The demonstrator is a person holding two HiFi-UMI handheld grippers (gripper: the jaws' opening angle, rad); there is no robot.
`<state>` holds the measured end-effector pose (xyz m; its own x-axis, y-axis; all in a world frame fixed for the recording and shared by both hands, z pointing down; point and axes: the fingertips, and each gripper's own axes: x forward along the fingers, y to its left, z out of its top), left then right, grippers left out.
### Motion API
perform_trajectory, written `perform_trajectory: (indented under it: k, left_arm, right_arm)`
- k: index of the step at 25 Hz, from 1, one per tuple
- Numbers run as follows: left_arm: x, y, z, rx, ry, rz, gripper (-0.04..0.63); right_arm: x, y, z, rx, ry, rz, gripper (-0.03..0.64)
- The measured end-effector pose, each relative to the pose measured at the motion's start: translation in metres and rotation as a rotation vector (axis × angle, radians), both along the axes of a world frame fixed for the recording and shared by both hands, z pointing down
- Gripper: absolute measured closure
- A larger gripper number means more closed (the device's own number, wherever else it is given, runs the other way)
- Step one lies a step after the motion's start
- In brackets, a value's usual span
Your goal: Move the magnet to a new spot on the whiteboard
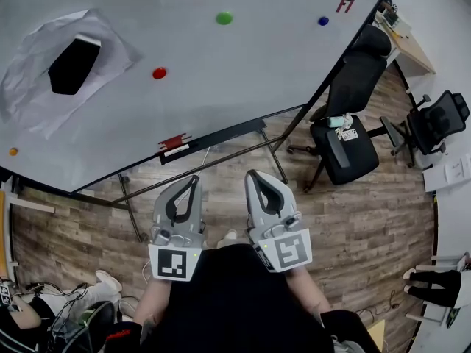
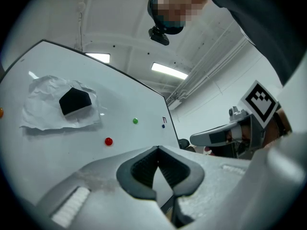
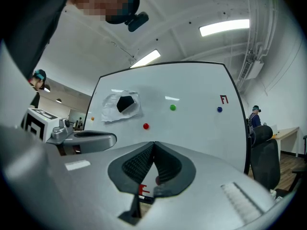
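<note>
The whiteboard (image 1: 243, 79) carries a red magnet (image 1: 159, 73), a green magnet (image 1: 224, 18), a blue magnet (image 1: 323, 20) and an orange magnet (image 1: 12, 151). In the right gripper view the red magnet (image 3: 146, 126) sits lowest, with the green magnet (image 3: 172, 108) and blue magnet (image 3: 219, 109) further right. My left gripper (image 1: 196, 178) and right gripper (image 1: 250, 173) hang side by side in front of the board's lower edge, apart from it. The left gripper (image 2: 158, 148) is shut with nothing in it. The right gripper (image 3: 154, 143) is shut too, holding nothing that I can make out.
A crumpled paper with a black object (image 1: 73, 65) clings to the board's left part. A red item (image 1: 174, 142) lies on the tray at the board's bottom edge. A black office chair (image 1: 346, 142) stands to the right, another chair (image 1: 436, 120) beyond it. Cables (image 1: 66, 315) lie at lower left.
</note>
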<state>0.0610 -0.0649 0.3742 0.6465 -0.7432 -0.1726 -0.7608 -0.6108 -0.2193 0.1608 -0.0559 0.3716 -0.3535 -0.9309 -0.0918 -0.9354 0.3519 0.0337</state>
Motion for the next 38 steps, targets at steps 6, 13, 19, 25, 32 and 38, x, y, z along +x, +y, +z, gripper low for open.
perform_trajectory:
  k: [6, 13, 19, 25, 32, 38]
  left_arm:
    - [0.006, 0.009, 0.005, -0.006, -0.024, 0.005, 0.594]
    - [0.008, 0.012, 0.007, -0.012, -0.013, 0.002, 0.594]
    - [0.014, 0.017, 0.007, -0.004, -0.021, 0.012, 0.594]
    - [0.013, 0.023, 0.013, -0.023, -0.022, -0.005, 0.594]
    - [0.007, 0.025, 0.013, -0.022, -0.023, -0.023, 0.594]
    - [0.003, 0.024, 0.010, -0.011, -0.013, -0.033, 0.594]
  right_arm:
    - [0.004, 0.009, 0.005, -0.003, 0.004, -0.006, 0.615]
    - [0.000, 0.016, 0.015, -0.030, 0.003, -0.016, 0.615]
    - [-0.005, 0.021, 0.021, -0.041, 0.034, -0.037, 0.615]
    - [-0.007, 0.027, 0.029, -0.058, 0.020, -0.043, 0.615]
    - [-0.016, 0.027, 0.025, -0.038, 0.026, -0.065, 0.615]
    - [-0.017, 0.027, 0.024, -0.035, 0.029, -0.067, 0.615]
